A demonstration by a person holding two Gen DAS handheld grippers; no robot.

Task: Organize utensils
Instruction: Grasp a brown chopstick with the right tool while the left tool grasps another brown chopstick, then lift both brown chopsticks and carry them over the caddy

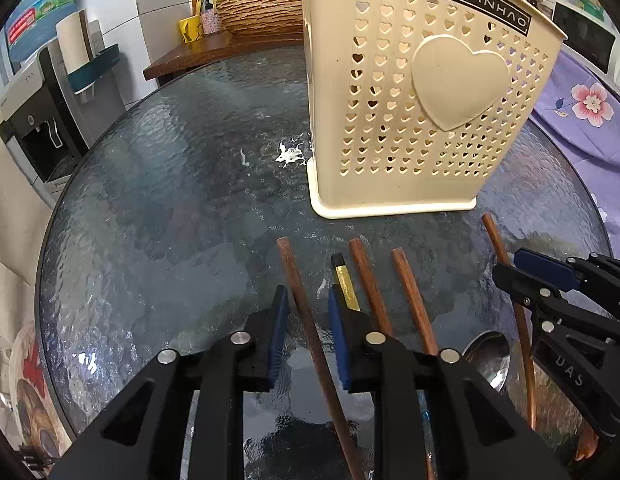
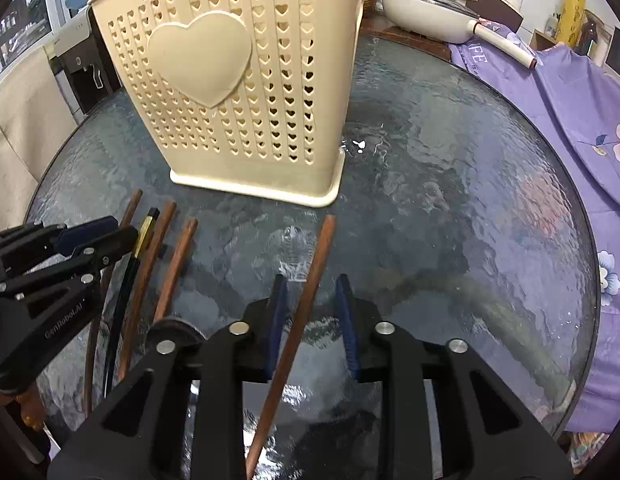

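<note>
A cream utensil holder (image 1: 410, 100) (image 2: 238, 92) with heart-shaped holes stands upright on the round glass table (image 1: 170, 200). Several brown wooden chopsticks lie side by side in front of it, along with a black chopstick with a gold band (image 1: 346, 284) (image 2: 144, 232) and a metal spoon (image 1: 490, 356). My left gripper (image 1: 307, 294) (image 2: 122, 229) straddles the leftmost brown chopstick (image 1: 294, 272); a gap shows on both sides, so it is open. My right gripper (image 2: 311, 282) (image 1: 510, 266) straddles the rightmost brown chopstick (image 2: 322, 248) (image 1: 496, 240) with gaps too, open.
A purple flowered cloth (image 2: 570, 120) covers the right side past the table rim. A white pan (image 2: 430, 8) sits behind it. A wooden shelf with bottles (image 1: 214, 20) and a water dispenser (image 1: 34, 128) stand at the back left.
</note>
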